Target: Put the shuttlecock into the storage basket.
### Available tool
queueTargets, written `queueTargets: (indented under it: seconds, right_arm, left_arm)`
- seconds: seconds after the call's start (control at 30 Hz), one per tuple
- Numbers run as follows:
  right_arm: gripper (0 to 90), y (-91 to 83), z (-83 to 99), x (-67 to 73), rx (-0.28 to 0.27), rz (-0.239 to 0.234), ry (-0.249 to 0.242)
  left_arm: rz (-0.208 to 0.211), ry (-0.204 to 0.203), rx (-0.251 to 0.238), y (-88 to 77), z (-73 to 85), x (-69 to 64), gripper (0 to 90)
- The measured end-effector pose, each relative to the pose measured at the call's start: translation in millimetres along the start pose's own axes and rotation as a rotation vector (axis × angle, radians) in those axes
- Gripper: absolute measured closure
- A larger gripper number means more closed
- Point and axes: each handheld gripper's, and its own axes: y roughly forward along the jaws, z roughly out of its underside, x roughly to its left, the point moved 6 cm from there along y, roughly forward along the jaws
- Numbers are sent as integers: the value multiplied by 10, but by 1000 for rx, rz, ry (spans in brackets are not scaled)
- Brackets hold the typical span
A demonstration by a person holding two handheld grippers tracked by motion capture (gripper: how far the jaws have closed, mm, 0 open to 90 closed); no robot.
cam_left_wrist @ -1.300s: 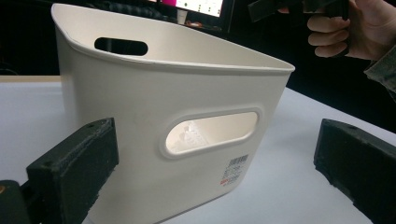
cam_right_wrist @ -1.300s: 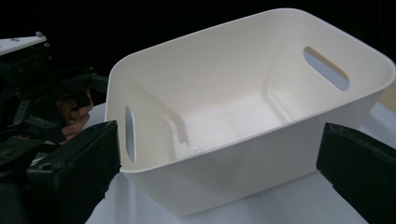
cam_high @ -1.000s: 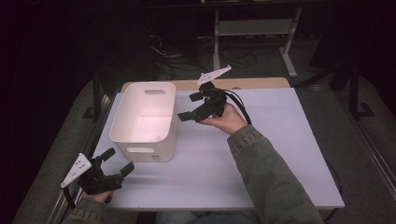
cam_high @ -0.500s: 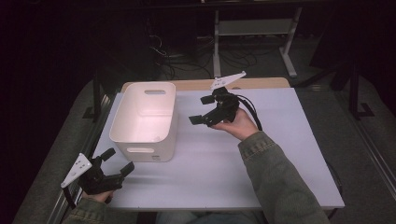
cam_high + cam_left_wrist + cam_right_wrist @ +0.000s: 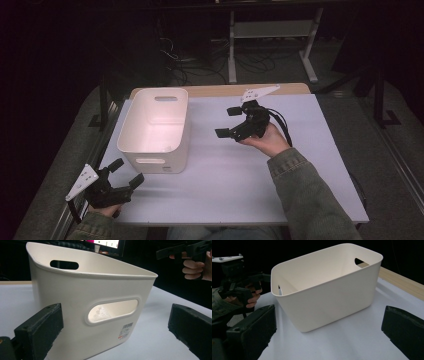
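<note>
on table, one bin [image 5: 156, 127], two claws

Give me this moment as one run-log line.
white bin: empty, upright on table | left gripper: jaws open, near bin's front | right gripper: jaws open, raised beside bin

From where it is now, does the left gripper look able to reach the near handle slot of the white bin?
Probably yes: the left gripper is open, facing the white bin, with bare table between.
</note>
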Motion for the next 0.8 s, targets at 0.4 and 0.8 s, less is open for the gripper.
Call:
queueTargets:
  seconds: [0.4,0.8]
  right_arm:
    - [0,-211,212,-44,-49,34,29]
    - [0,-350,402,-23,-72,79,18]
  left_arm:
    - [5,8,1,6,-4,-14,0]
    - [3,12,5,6,-1,-9,0]
